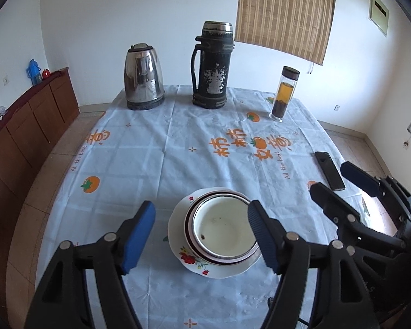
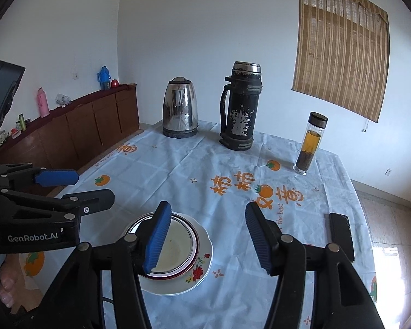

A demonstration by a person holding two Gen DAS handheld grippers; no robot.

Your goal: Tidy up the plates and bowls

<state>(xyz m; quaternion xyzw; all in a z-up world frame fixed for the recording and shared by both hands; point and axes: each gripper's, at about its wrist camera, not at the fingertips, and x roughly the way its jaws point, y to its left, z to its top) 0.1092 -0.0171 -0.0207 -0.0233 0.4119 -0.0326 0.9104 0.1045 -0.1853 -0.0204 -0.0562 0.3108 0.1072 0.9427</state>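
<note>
a stack of crockery is parked near the front edge of the table (image 1: 156, 137), on the blue cloth with the orange fruit print. at the bottom there's a floral plate (image 1: 189, 260), and nested on it a dark-rimmed bowl (image 1: 188, 220) with a white bowl (image 1: 222, 227) inside that. a few dark specks can be seen in the white bowl, otherwise nothing is in it.

the left claw (image 1: 201, 233) is held wide open, hovering around the stack, nothing gripped. the right claw (image 2: 205, 238) is spread open too and nothing is held in it; its left pad is seen in front of the bowls, and whether it's touching the rim can't be told. from the left wrist view the right claw is seen off to the right, near a dark phone (image 1: 330, 170).

handling-wise this is probably ceramic or enamel: stiff, glazed, so likely slippery, and chippable if knocked. the nested bowls would likely be best pinched at the rim wall, one pad inside and one outside, and lifted straight up so the plate isn't dragged along. the plate is flat and thin, so its scalloped edge is the only real hold.

the kettle (image 1: 143, 76), flask (image 1: 212, 65) and tea bottle (image 1: 283, 93) are well apart at the far end.
</note>
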